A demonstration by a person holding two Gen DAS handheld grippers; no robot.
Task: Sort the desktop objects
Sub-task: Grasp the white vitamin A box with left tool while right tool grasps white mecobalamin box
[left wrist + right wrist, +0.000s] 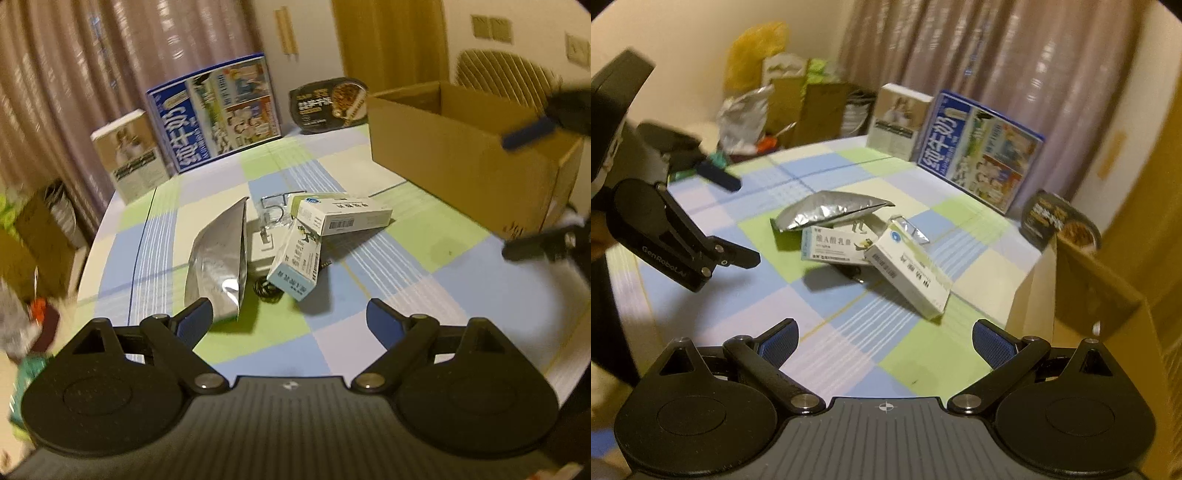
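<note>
Hovering wide open and empty, left hand-held gripper (290,319) and right hand-held gripper (884,338); lying mid-table (369,343), crumpled silver foil pouch (218,258) touching two white cardboard medicine boxes (341,216).

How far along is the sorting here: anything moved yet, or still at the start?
Looks like the start. Done: nothing visibly sorted; what shows of the cardboard box holds nothing. In hand: nothing; left claw and right claw are open and empty. Left: the foil pouch, two cartons and small items piled mid-table.
</note>
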